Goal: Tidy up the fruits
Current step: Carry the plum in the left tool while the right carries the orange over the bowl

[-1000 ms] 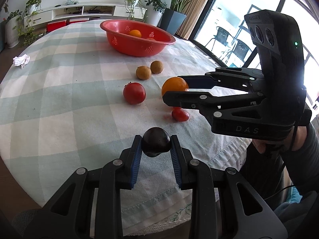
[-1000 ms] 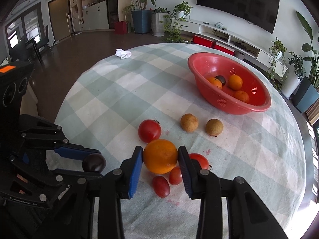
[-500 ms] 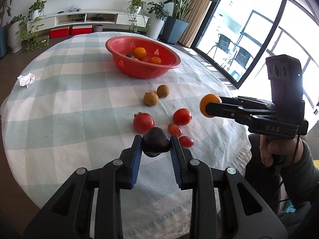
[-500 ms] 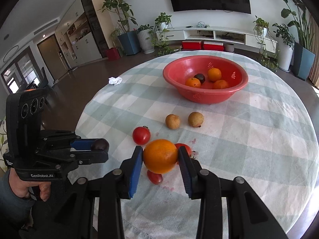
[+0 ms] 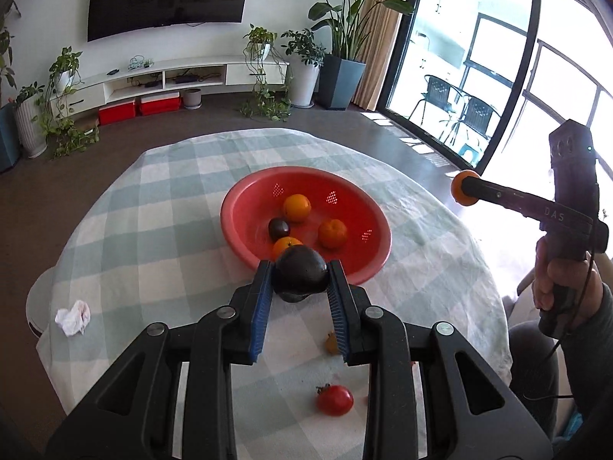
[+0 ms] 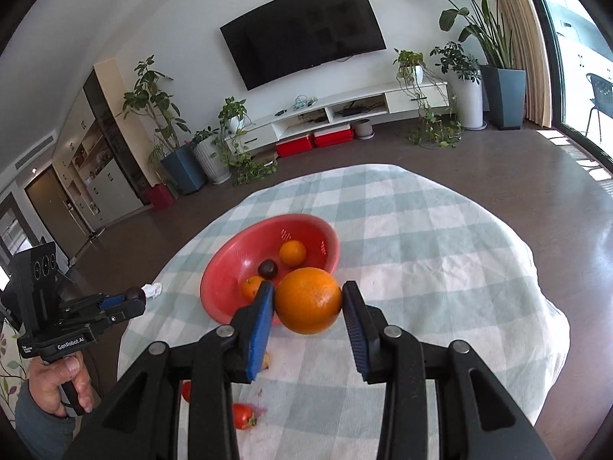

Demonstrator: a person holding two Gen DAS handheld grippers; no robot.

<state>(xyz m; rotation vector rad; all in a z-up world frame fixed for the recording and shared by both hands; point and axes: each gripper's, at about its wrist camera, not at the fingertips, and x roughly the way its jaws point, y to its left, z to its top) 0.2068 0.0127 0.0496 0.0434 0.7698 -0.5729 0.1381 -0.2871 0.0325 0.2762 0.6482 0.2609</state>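
My left gripper (image 5: 300, 287) is shut on a dark plum (image 5: 301, 275) and holds it high above the table, just short of the red basket (image 5: 245, 207). My right gripper (image 6: 308, 304) is shut on a large orange (image 6: 308, 301), held in the air over the basket's near rim (image 6: 218, 299). The basket holds three oranges and a dark plum (image 5: 278, 228). The right gripper shows in the left wrist view (image 5: 464, 192) to the right of the basket. The left gripper shows in the right wrist view (image 6: 134, 296) at far left.
A round table with a checked cloth (image 5: 153, 230) carries a red tomato (image 5: 334, 400), a small brown fruit (image 5: 331, 343) and a crumpled tissue (image 5: 72, 317). More tomatoes (image 6: 243, 416) lie below the right gripper. Plants, a TV shelf and windows stand beyond.
Both grippers have risen and moved forward toward the basket with their fruits. The loose fruits on the cloth now lie below and behind the fingers.
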